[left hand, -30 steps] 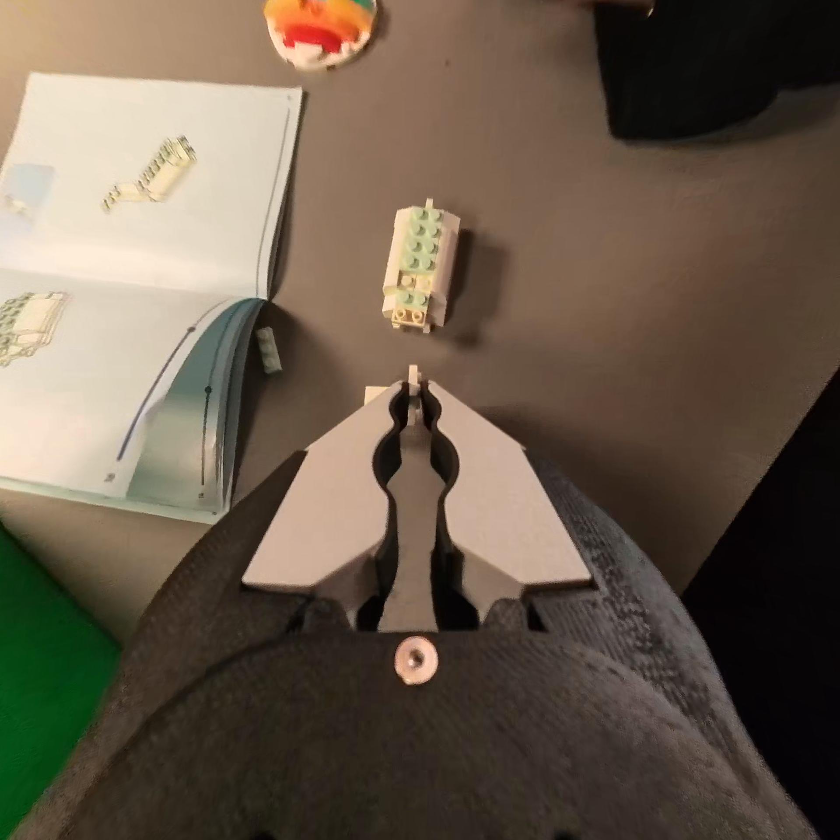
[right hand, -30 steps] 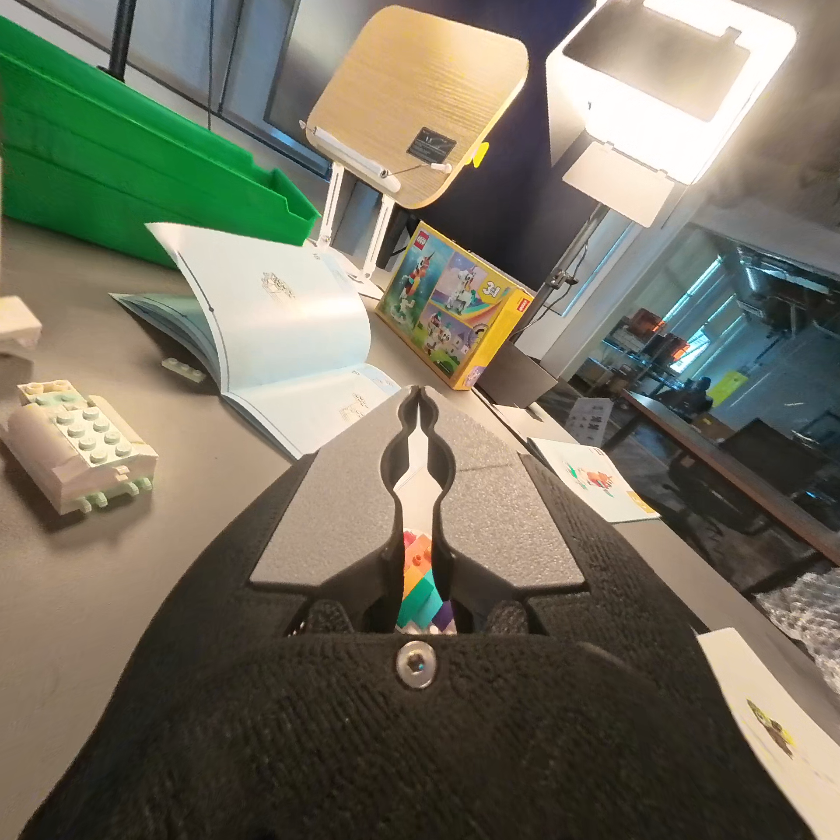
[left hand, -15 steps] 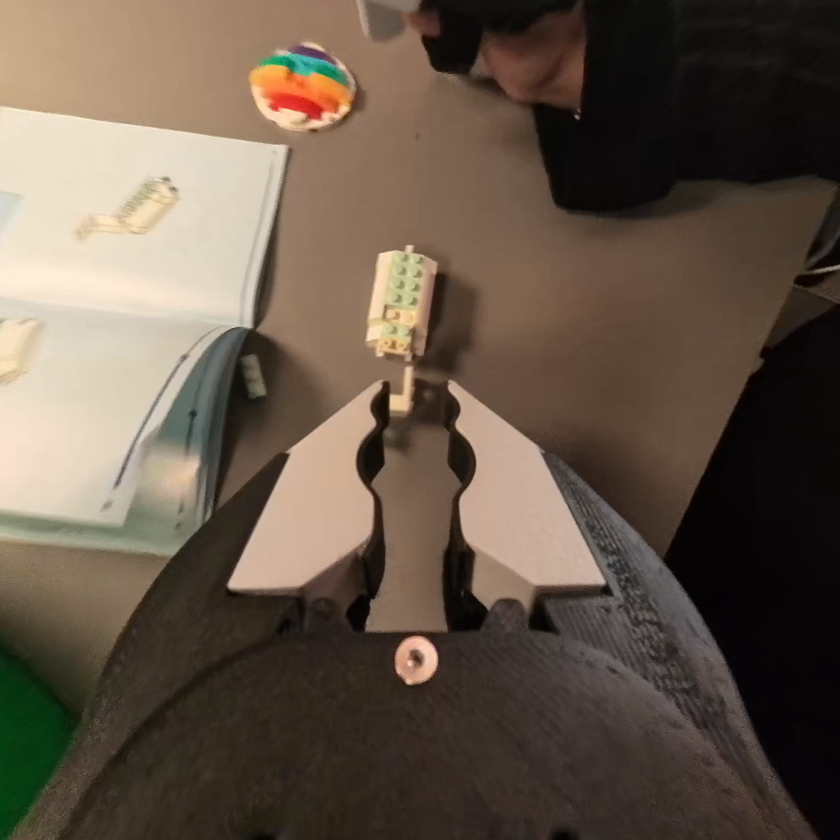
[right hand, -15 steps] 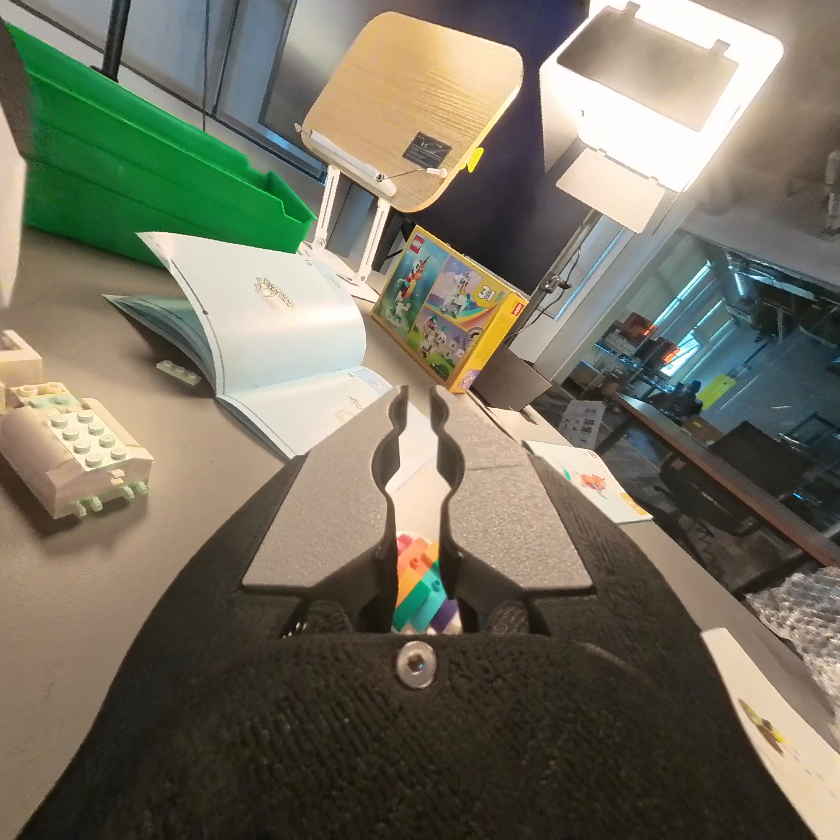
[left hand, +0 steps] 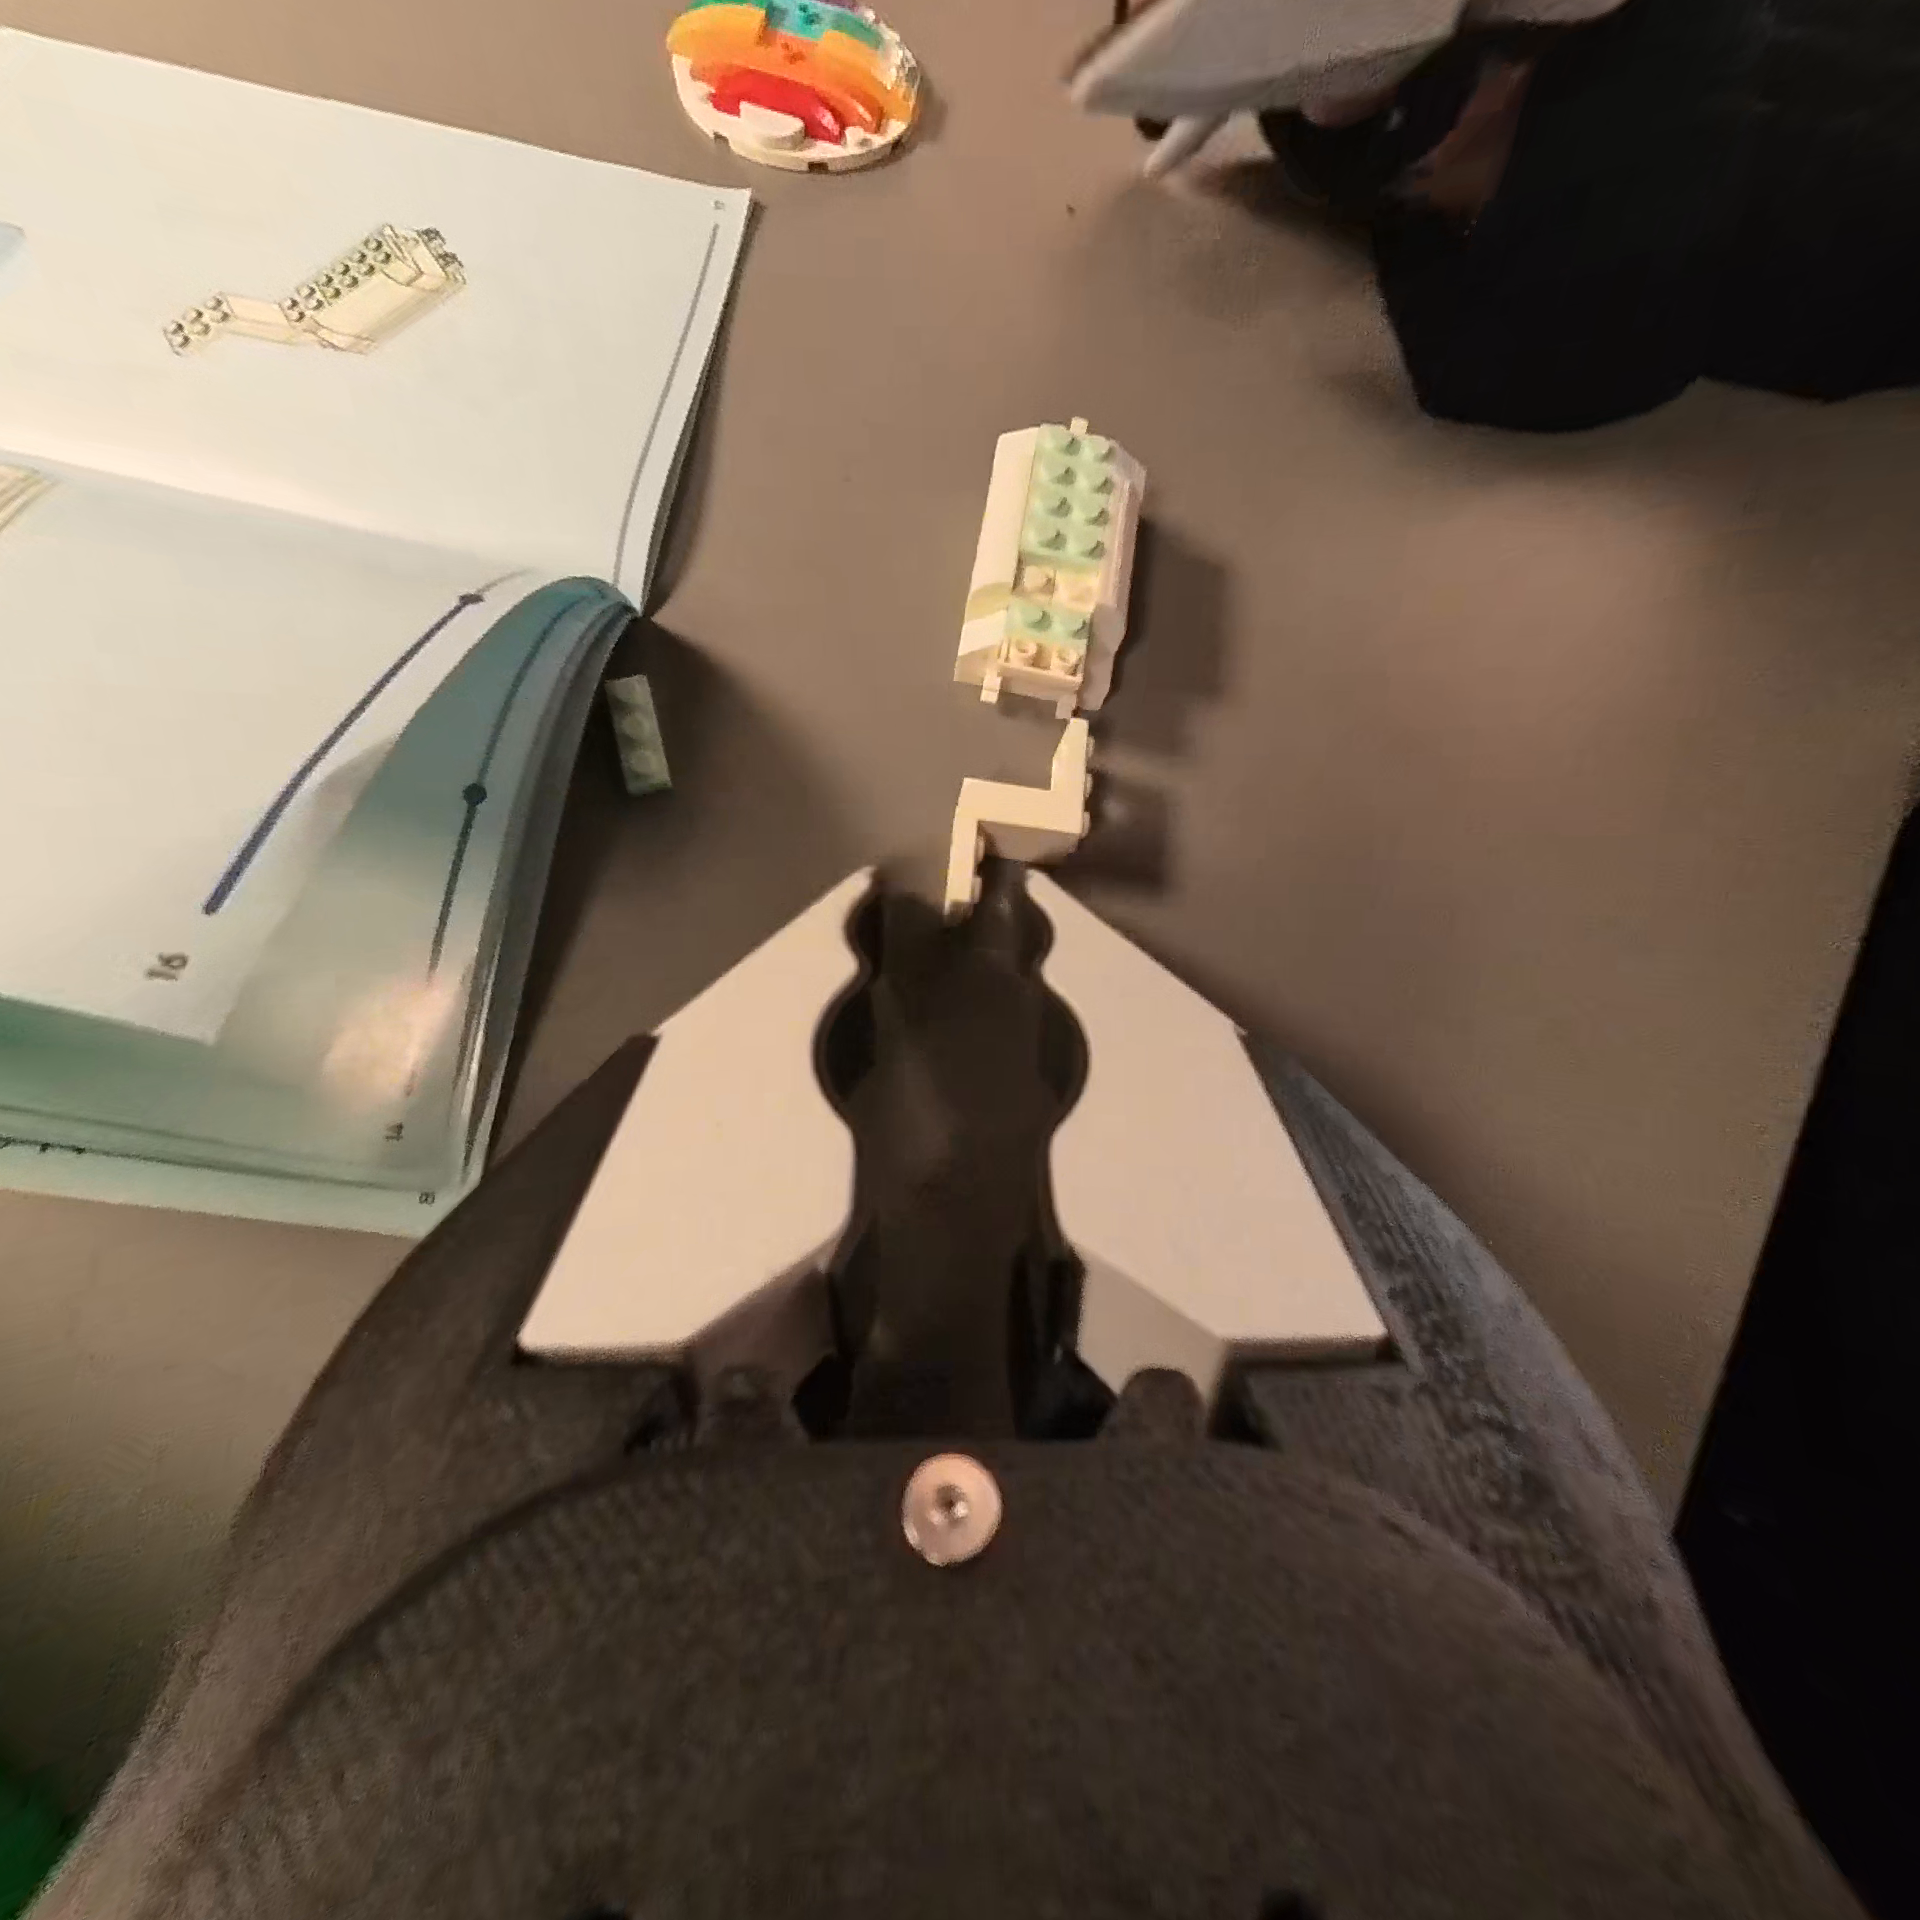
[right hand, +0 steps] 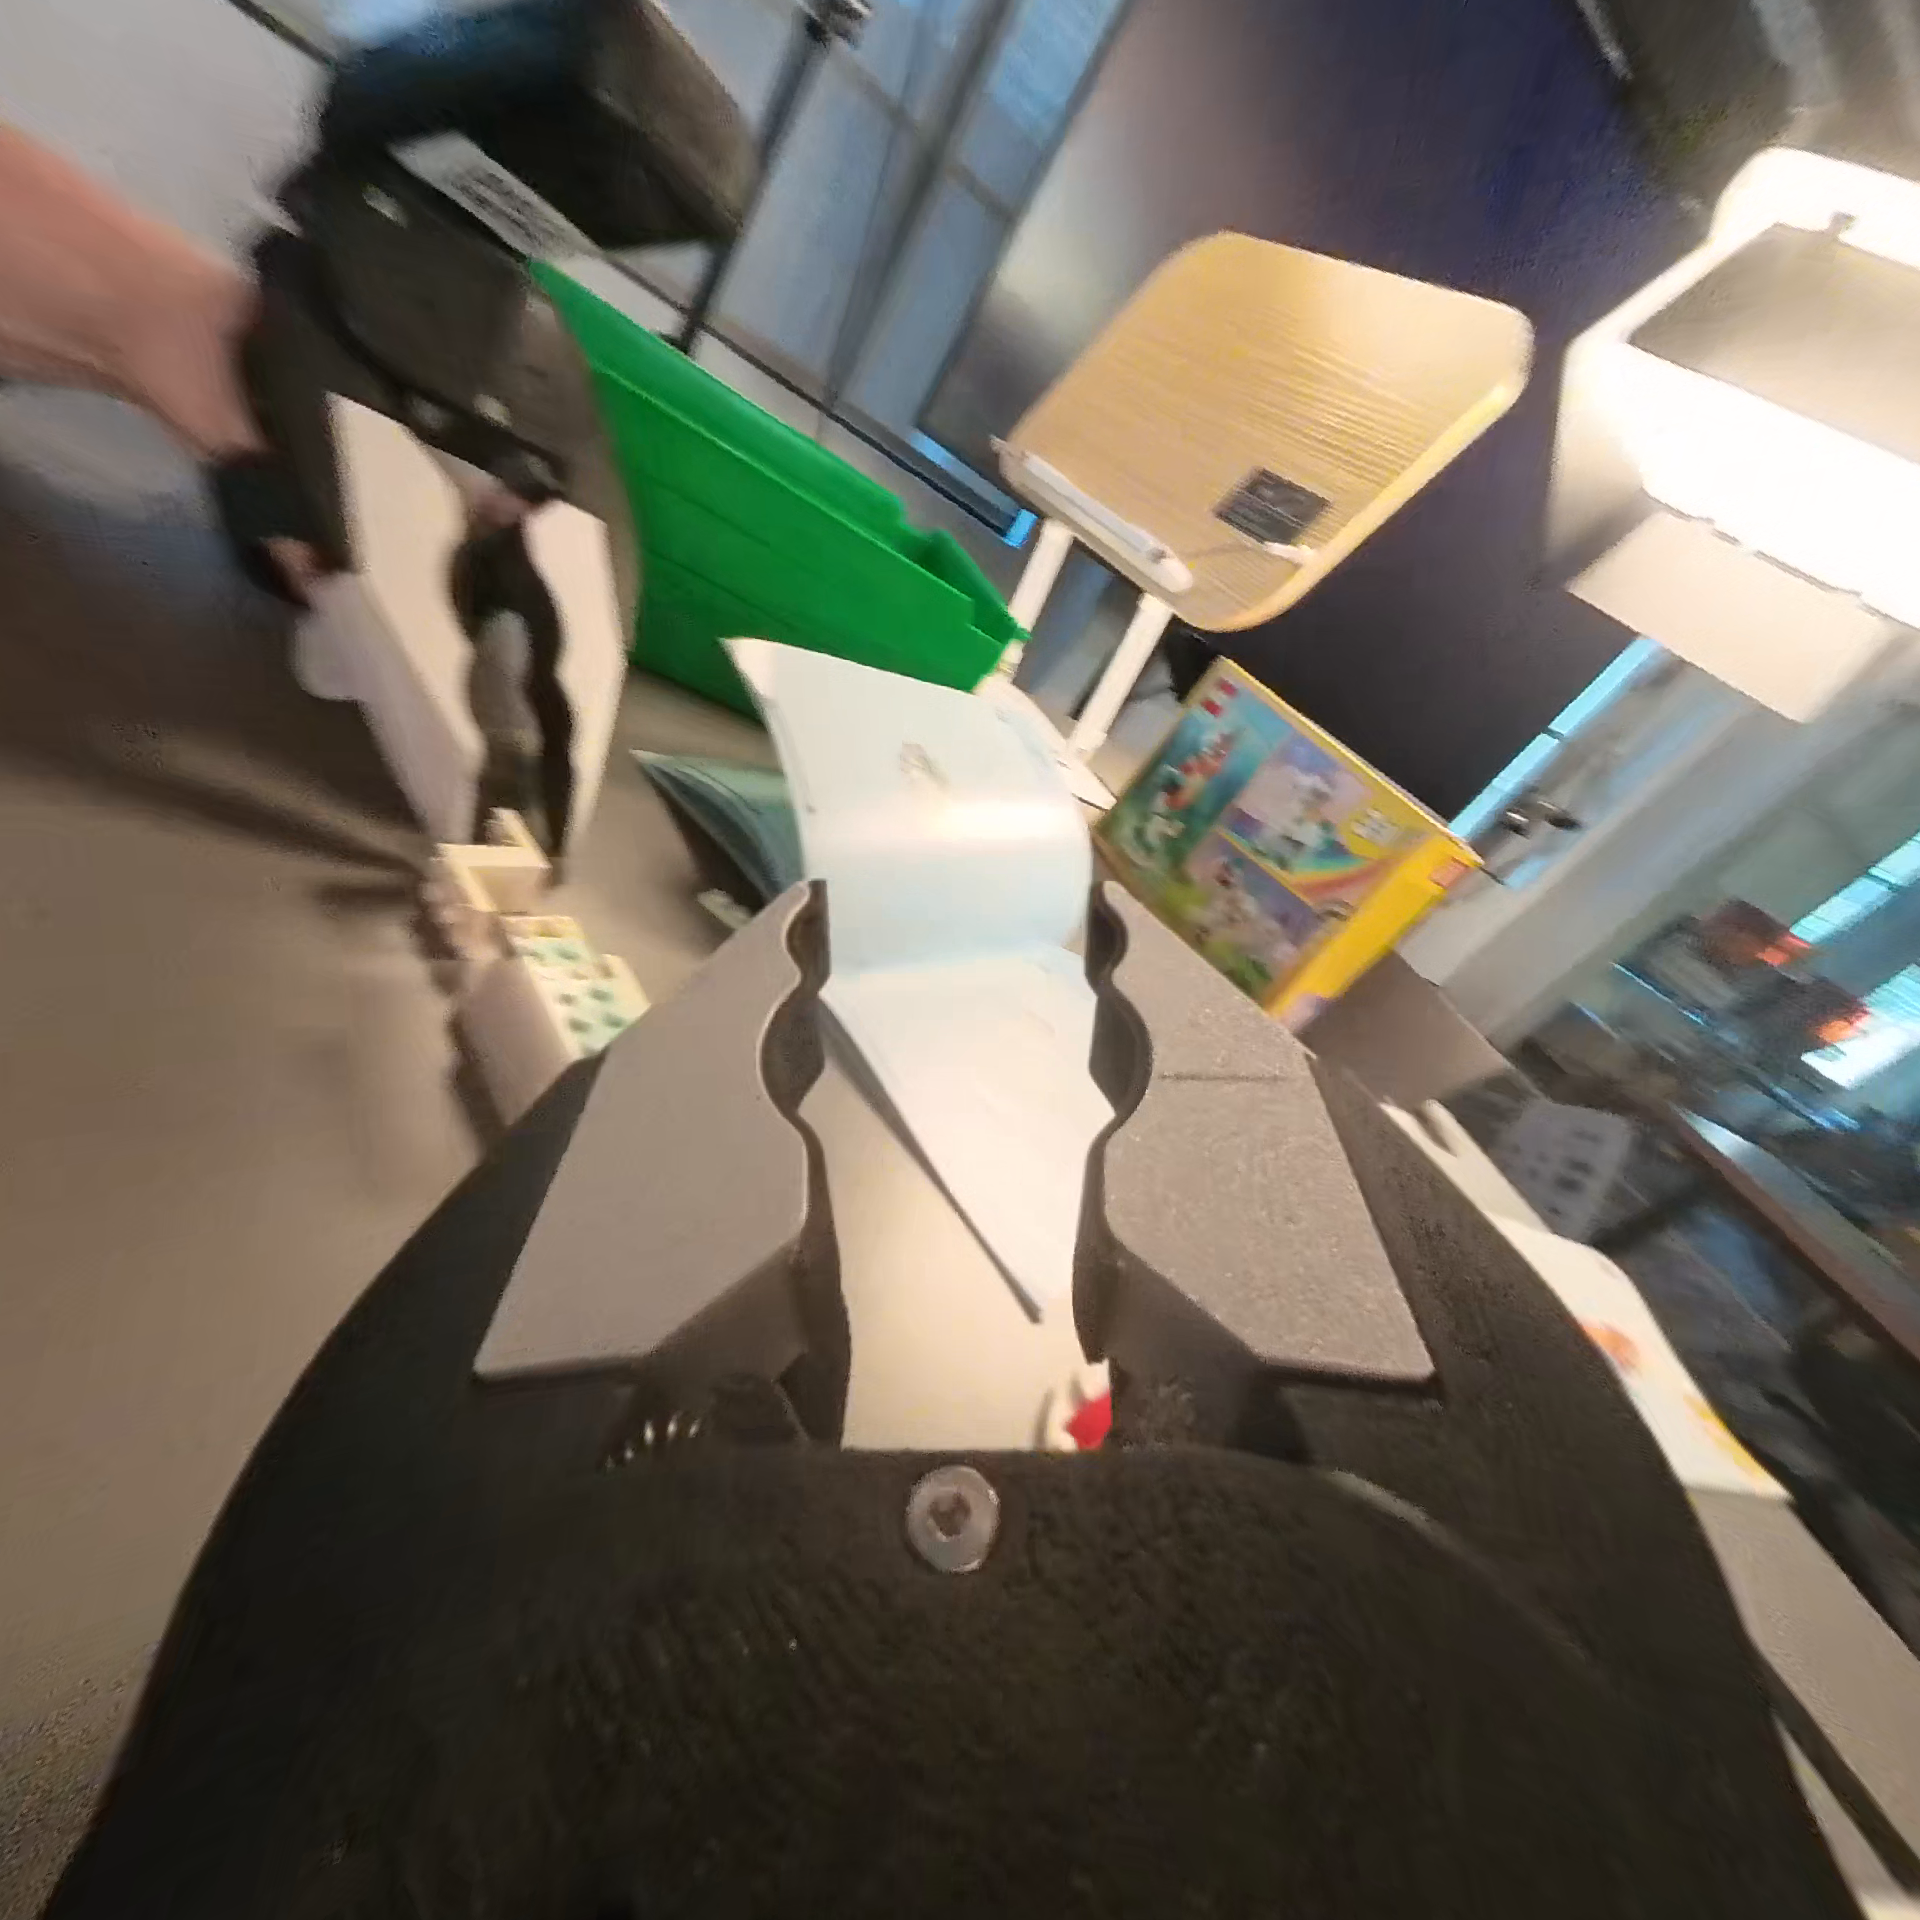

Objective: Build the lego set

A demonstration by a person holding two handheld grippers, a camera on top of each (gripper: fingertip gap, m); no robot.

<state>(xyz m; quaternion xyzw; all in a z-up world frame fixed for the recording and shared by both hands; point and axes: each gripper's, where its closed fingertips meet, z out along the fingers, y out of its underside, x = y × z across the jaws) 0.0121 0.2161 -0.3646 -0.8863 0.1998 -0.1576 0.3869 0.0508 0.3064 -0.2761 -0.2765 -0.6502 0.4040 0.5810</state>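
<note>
The left hand-held gripper (left hand: 954, 894) hangs over the grey worktop (left hand: 1403, 727) with its jaws parted by a moderate gap; a cream stepped lego piece (left hand: 1023, 816) lies at their tips, its thin lower end reaching into the gap, and whether a finger touches it cannot be told. Just beyond that piece, nearly touching its far end, sits the cream-and-mint lego assembly (left hand: 1051, 566), studs up, on the worktop. To the left lies the open instruction booklet (left hand: 312, 520), with a small mint lego plate (left hand: 639, 732) beside its curled page edge. A round rainbow-coloured lego build (left hand: 795, 78) rests at the top of the left wrist view, well apart from the assembly. The right hand-held gripper (right hand: 951, 940) is wide open and holds nothing; the booklet shows through the gap between its fingers. In the blurred right wrist view the left hand-held gripper appears at the upper left, gripped by a person's hand (right hand: 94, 301), its tips down over the pale bricks of the assembly. Behind stand a green bin (right hand: 769, 540), a wooden book stand (right hand: 1268, 426), a yellow lego box (right hand: 1288, 842) and a bright lamp (right hand: 1756, 457).
</note>
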